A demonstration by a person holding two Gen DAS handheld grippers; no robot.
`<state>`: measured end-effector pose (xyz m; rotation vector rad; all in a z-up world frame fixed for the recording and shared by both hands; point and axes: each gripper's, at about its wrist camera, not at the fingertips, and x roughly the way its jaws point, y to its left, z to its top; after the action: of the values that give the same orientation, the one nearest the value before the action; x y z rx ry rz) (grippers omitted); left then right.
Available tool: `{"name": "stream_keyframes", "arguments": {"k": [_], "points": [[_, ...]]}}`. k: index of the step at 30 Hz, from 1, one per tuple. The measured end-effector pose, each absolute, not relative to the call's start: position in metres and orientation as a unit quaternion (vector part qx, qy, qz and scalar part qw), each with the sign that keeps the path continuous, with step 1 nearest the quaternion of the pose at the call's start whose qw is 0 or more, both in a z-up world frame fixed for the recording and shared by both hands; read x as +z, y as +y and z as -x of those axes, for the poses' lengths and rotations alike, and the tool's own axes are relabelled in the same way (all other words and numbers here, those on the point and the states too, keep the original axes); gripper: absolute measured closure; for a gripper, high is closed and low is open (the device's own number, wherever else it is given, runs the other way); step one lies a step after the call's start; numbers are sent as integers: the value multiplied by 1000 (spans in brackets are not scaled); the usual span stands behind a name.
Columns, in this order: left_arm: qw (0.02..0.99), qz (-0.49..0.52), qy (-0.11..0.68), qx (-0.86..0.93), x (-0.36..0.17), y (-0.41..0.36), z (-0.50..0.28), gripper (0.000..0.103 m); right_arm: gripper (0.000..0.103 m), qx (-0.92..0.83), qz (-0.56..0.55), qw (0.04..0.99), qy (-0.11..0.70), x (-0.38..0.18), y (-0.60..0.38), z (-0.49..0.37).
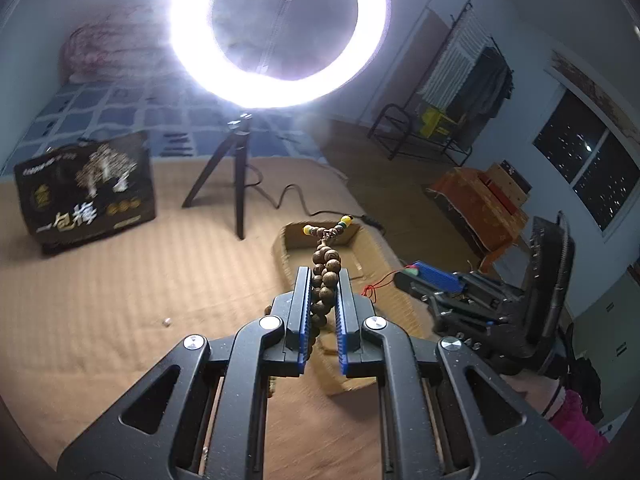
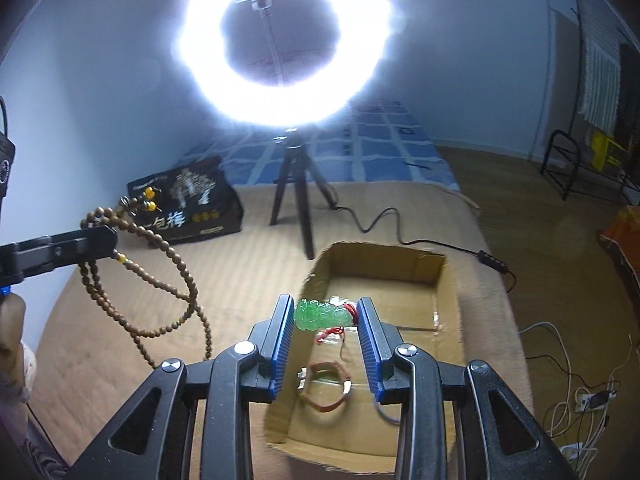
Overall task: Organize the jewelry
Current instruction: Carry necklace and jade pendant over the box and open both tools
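In the left wrist view my left gripper [image 1: 324, 276] is shut on a long strand of brown wooden beads [image 1: 326, 258] with yellow and green accent beads at its top. From the right wrist view the same strand [image 2: 176, 280] dangles in loops from the left gripper [image 2: 106, 240], above the tan blanket. My right gripper [image 2: 326, 307] is shut on a green jade pendant [image 2: 320, 314] on a red cord, above an open cardboard box [image 2: 384, 256]. A red-brown bracelet [image 2: 326, 386] lies on the box floor. The right gripper [image 1: 424, 280] also shows beside the box [image 1: 282, 256].
A bright ring light [image 2: 284, 40] on a black tripod [image 2: 298, 200] stands behind the box, and its cable [image 2: 400, 232] runs to the right. A dark printed bag [image 2: 188, 204] sits at the back left. Loose white cables [image 2: 576, 396] lie on the floor at the right.
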<state>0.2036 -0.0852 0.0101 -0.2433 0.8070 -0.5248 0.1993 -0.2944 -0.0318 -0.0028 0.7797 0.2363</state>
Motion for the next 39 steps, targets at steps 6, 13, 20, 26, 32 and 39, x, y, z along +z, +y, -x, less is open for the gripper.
{"name": "stream_keyframes", "arguments": {"k": [6, 13, 20, 26, 32, 39], "points": [[877, 115, 381, -269, 15, -115, -216, 94, 71, 98, -5, 918, 384, -38, -315, -211], [871, 119, 387, -279, 6, -141, -239, 94, 71, 86, -28, 918, 387, -42, -335, -225], [866, 120, 398, -276, -12, -165, -264, 94, 71, 72, -29, 914, 399, -56, -347, -236], [864, 110, 411, -271, -31, -179, -283, 94, 71, 66, -27, 909, 411, -66, -352, -241], [860, 102, 428, -259, -49, -186, -294, 94, 71, 63, -20, 902, 426, -79, -351, -248], [851, 95, 451, -252, -70, -194, -301, 94, 70, 55, -11, 896, 440, -95, -352, -254]]}}
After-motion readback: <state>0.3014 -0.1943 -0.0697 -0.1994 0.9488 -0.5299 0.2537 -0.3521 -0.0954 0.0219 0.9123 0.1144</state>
